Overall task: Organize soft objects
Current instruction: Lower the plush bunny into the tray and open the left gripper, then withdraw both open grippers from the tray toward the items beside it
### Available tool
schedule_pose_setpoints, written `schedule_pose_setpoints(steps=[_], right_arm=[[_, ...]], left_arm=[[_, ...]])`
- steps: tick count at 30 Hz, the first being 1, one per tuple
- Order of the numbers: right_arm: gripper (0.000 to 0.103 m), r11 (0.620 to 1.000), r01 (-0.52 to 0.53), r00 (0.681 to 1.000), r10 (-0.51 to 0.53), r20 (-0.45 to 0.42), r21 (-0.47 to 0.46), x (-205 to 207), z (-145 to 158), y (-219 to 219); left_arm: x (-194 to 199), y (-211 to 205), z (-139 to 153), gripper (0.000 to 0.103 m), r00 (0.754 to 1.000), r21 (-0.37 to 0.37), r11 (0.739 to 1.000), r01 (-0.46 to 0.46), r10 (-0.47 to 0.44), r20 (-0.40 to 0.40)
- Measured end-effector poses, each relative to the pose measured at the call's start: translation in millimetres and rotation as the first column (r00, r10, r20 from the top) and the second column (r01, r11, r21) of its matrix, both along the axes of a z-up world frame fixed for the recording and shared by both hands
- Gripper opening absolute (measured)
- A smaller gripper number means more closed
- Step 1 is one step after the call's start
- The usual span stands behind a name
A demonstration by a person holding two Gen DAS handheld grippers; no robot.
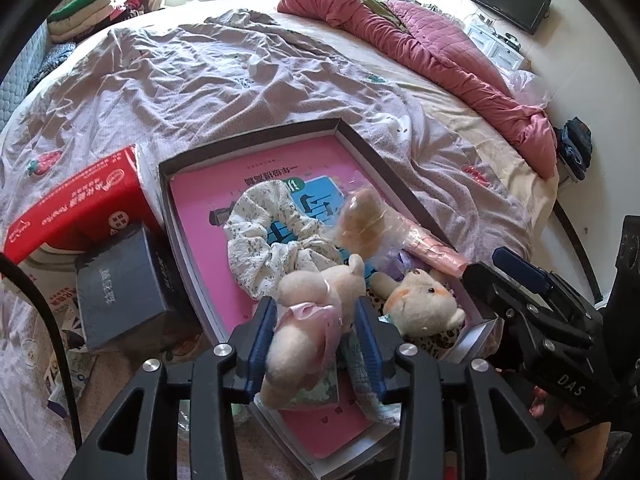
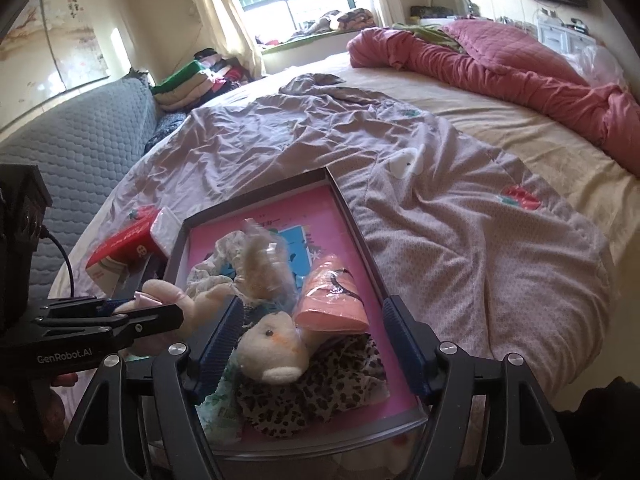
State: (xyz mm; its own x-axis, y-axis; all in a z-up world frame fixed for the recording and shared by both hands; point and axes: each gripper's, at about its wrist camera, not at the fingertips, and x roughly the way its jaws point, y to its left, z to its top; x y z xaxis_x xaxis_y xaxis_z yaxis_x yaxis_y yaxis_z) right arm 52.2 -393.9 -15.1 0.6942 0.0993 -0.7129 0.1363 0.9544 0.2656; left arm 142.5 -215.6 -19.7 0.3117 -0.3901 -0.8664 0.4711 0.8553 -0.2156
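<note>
A shallow grey box [image 1: 256,136] lies on the bed with a pink book on its bottom. In it are a floral fabric ring [image 1: 256,248], a bagged tan plush [image 1: 360,220], a wrapped peach roll [image 2: 332,300], a leopard-print cloth [image 2: 320,392] and a cream plush [image 2: 276,344] with orange marks. A pale plush in a pink dress [image 1: 308,320] lies between the fingers of my left gripper [image 1: 314,312]; it leans on the left pad, and a thin gap shows at the right pad. My right gripper [image 2: 314,340] stands open, wide, astride the cream plush's head without pressing it.
Left of the grey box sit a red tissue box [image 1: 76,204] and a dark box [image 1: 120,292], with paper scraps nearby. A rumpled lilac sheet [image 2: 440,220] covers the bed; a pink quilt [image 2: 500,68] is bunched at the far right. A grey sofa [image 2: 80,136] and stacked clothes [image 2: 188,80] stand left.
</note>
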Motion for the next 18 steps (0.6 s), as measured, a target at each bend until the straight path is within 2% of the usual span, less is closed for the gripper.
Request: schedule_pose_setpoints(steps=[9,18], right_arm=[[0.075,0.999,-0.009,1.000,0.010,0.012,-0.033,-4.4,11.4,6.7],[0.075,0.998,-0.019,0.999,0.021,0.038,-0.057,-11.9,28.7,13.4]], left_arm=[[-6.6,9.0,12.6,0.042,1.000,0.002,1.000,-0.014,0.014,0.027],[-21.2,19.2,32.1,0.052,0.997,-0.006,1.000,-0.027,0.027,0.069]])
